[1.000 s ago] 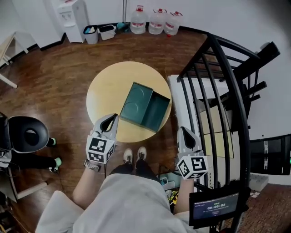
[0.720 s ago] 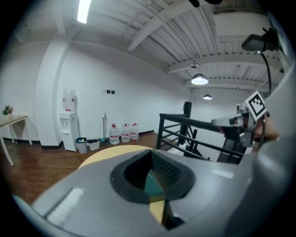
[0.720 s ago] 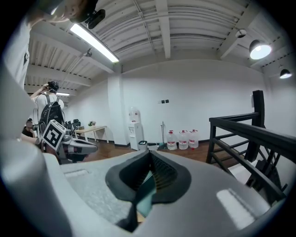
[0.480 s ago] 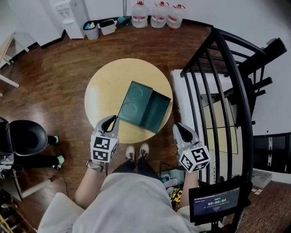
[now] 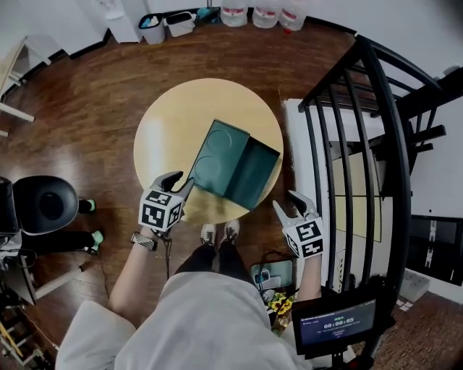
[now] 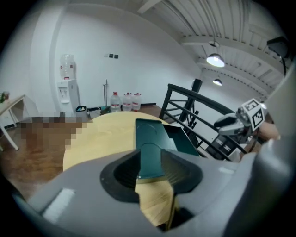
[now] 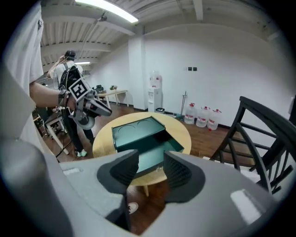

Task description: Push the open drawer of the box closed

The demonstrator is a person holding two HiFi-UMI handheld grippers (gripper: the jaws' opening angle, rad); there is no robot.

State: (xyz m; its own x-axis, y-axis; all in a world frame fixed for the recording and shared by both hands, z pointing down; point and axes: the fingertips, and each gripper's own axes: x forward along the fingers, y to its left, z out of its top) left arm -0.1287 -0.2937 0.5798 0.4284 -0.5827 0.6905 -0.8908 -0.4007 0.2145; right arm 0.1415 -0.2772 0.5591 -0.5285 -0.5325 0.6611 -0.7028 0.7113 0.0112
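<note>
A dark green box (image 5: 218,153) lies on the round yellow table (image 5: 166,123); its drawer (image 5: 255,173) stands pulled out toward the right railing. My left gripper (image 5: 181,181) hovers at the table's near edge, just left of the box's near corner, apart from it. Its jaws have just been opening and stand open with nothing between them; through the gap (image 6: 150,171) I see table and box (image 6: 150,134). My right gripper (image 5: 289,203) hangs off the table, near the drawer's front. It too has just been opening and stands open (image 7: 151,169), empty, facing the drawer (image 7: 155,155).
A black metal railing (image 5: 362,144) runs along the right, close to my right gripper. An office chair (image 5: 43,206) stands at the left. Water bottles (image 5: 264,14) and bins (image 5: 166,22) line the far wall. The person's feet (image 5: 217,233) sit under the table's near edge.
Both grippers have sunk toward the table's near edge and tipped downward. Their jaws, together in the earlier frames, now stand spread apart. The box and drawer lie as before.
</note>
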